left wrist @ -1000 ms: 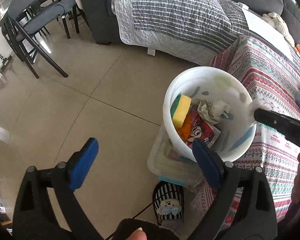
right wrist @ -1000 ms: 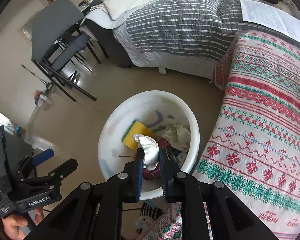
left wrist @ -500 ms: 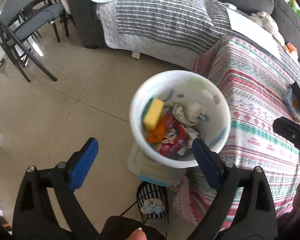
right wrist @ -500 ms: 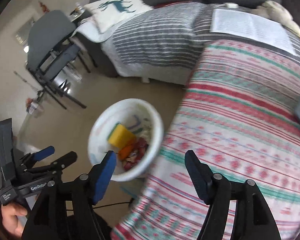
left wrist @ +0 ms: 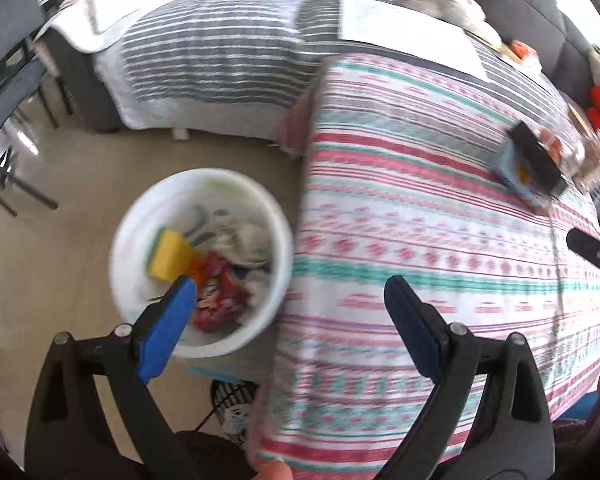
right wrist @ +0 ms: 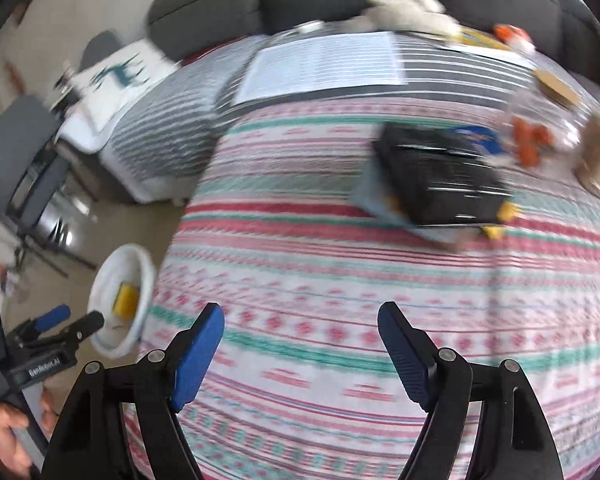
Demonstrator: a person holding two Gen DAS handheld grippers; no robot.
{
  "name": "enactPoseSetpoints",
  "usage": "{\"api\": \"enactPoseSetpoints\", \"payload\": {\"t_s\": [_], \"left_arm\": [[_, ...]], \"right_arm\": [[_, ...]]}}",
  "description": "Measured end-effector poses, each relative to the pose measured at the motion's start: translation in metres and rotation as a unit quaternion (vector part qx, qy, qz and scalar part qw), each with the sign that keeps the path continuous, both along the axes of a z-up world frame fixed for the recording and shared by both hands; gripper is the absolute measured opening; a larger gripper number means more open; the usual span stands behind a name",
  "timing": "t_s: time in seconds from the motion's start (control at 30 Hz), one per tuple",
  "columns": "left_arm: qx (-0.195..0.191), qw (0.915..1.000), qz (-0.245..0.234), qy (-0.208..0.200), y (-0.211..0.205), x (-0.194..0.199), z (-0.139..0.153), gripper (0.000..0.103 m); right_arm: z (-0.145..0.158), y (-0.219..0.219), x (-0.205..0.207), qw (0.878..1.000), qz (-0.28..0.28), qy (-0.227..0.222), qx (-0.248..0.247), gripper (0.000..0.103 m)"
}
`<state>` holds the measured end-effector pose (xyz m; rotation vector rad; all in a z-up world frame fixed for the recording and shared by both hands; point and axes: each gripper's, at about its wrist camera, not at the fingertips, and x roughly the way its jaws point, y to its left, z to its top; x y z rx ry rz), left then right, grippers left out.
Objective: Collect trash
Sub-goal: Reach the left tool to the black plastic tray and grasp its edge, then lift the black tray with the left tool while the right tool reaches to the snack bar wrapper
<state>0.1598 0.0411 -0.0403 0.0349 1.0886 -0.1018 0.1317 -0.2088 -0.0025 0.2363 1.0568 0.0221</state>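
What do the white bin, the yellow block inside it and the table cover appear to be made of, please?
Bin: likely smooth plastic, with an even white moulded rim. Yellow block: probably a foam sponge, matte with a green backing. Table cover: woven or knitted cloth, draping over the edge.

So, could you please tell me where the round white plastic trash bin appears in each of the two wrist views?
Left wrist: the round white plastic trash bin sits lower left, on the floor beside the table.
Right wrist: it lies at the far left edge, small and partly hidden.
Shared landmark: the yellow sponge inside it, beside the red-and-green patterned tablecloth.
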Motion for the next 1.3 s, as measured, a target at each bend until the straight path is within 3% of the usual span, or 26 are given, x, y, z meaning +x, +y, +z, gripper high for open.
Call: {"api": "enactPoseSetpoints", "payload": {"t_s": [0.37,0.6,0.73,0.9,1.1,1.17,1.3], "left_arm": [[-0.006,0.9972,-0.075,-0.008,-0.123,0.012,0.02,0.095],[-0.08,0.9933,-0.083,-0.004,-0.202,0.04,0.021,0.092],[-0.11,0.9907,-0.079,0.015,-0.236,0.053,0.009,0.09],[-0.151,0.9871,-0.044,0.032,-0.251,0.072,-0.005,0.088],[-0.208,0.9766,-0.02,0.052,-0.252,0.085,-0.019,0.073],[-0.226,0.9719,-0.021,0.062,-0.253,0.087,-0.024,0.062],[-0.235,0.9692,-0.03,0.066,-0.257,0.084,-0.026,0.06]], "right_arm": [[0.009,-0.142,-0.037,0.992,-0.128,0.013,0.005,0.082],[-0.003,-0.213,-0.052,0.982,-0.185,0.033,-0.006,0.082],[-0.009,-0.235,-0.059,0.979,-0.201,0.041,0.01,0.082],[-0.011,-0.24,-0.061,0.979,-0.196,0.044,0.041,0.082],[-0.01,-0.233,-0.057,0.983,-0.173,0.043,0.045,0.082],[-0.013,-0.233,-0.056,0.984,-0.17,0.046,0.042,0.082],[-0.016,-0.237,-0.058,0.982,-0.175,0.052,0.041,0.082]]}}
